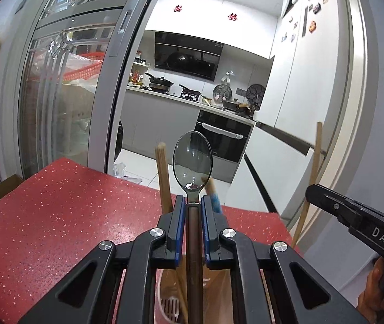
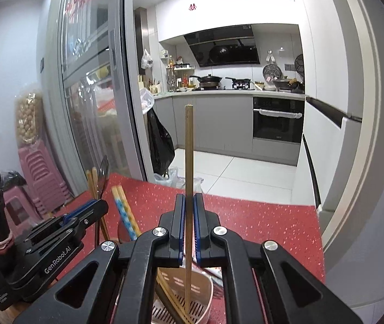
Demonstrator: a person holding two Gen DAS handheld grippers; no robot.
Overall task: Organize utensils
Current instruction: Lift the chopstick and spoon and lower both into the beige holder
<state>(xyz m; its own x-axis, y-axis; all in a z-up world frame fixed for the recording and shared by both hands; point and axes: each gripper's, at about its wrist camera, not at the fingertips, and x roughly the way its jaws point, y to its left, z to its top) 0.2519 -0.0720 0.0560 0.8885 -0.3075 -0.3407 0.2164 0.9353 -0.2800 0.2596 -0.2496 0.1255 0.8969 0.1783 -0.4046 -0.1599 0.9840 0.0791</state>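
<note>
Steel spoon (image 1: 192, 162) upright, clamped in our left gripper (image 1: 193, 210) over the holder (image 2: 192, 291); our right gripper (image 2: 189, 208) alongside, level, clamped on one upright chopstick (image 2: 189, 148); red table (image 1: 57, 210) beneath.

Upright metal spoon (image 1: 192, 159), upright wooden chopstick (image 2: 189, 162), above slotted holder (image 2: 192, 291)

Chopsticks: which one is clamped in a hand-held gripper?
The plain wooden chopstick standing upright in the right hand-held gripper; the blue-patterned pair stands free in the holder.
</note>
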